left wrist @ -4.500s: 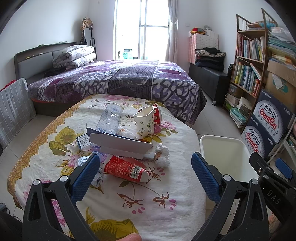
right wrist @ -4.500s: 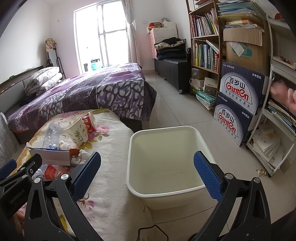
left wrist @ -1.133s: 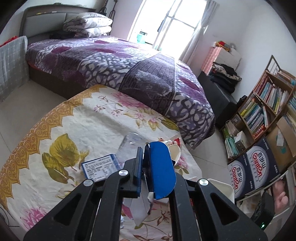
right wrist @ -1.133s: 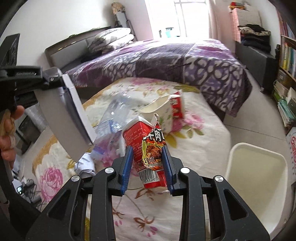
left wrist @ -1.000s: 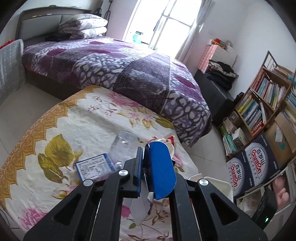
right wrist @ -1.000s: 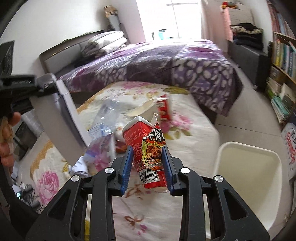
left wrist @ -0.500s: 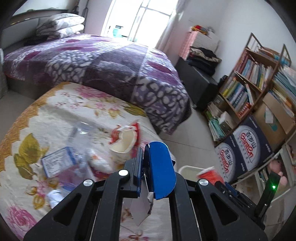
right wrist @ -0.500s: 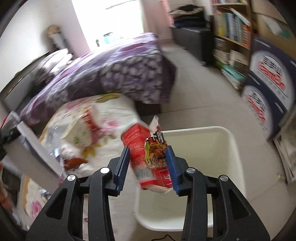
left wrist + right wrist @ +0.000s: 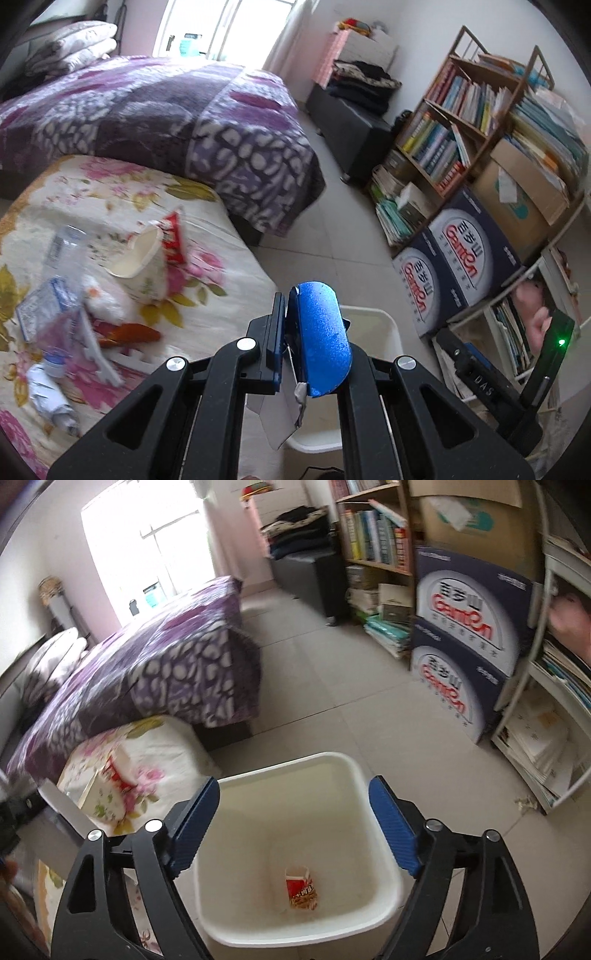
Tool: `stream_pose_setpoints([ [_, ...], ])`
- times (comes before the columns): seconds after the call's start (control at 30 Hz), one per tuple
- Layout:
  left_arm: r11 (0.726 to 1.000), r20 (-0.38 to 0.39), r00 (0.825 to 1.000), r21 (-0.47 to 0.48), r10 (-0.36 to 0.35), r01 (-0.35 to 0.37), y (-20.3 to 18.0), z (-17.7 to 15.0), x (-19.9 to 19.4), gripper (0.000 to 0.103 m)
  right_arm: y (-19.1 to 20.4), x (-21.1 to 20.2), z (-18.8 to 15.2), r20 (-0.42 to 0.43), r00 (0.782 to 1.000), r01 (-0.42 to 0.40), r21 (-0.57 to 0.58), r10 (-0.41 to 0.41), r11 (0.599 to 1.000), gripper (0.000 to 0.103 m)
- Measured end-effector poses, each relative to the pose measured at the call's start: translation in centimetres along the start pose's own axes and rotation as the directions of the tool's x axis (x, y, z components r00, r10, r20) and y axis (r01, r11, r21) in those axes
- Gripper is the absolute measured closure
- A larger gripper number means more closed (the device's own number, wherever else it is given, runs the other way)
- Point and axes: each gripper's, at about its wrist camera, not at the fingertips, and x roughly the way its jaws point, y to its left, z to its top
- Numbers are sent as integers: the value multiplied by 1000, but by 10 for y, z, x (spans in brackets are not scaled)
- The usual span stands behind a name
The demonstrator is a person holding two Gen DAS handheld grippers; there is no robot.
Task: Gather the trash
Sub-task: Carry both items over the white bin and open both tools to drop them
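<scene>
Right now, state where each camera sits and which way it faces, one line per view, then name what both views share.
Left wrist: rides the left gripper, looking forward and down over the floral table toward the bookshelves; its fingers, shut on a white cardboard piece, show.
Right wrist: rides the right gripper, looking down into the white bin, where a red wrapper lies; its open fingers show.
Shared: the bin, the purple bed, the table and the blue boxes.
</scene>
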Motion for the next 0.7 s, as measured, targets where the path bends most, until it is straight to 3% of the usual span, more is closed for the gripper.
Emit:
stream_pose_setpoints([
  [0.4, 991, -126, 983, -27, -132, 130, -45, -21, 47, 93, -39, -8, 7, 31, 998, 60, 91, -63, 994, 13],
  [0.47, 990, -137, 981, -31, -137, 134, -48, -24, 53, 80, -42, -10, 8, 41, 997, 69, 98, -73, 993, 13],
  [0.6, 992, -146, 981, -26, -129, 127, -52, -26, 57, 70, -41, -10, 9, 47, 996, 73, 93, -77, 993, 13],
  [0.7, 990, -134, 980, -28, -144, 141, -53, -25, 53, 54, -39, -10, 9, 45, 996, 71, 86, -75, 994, 12],
])
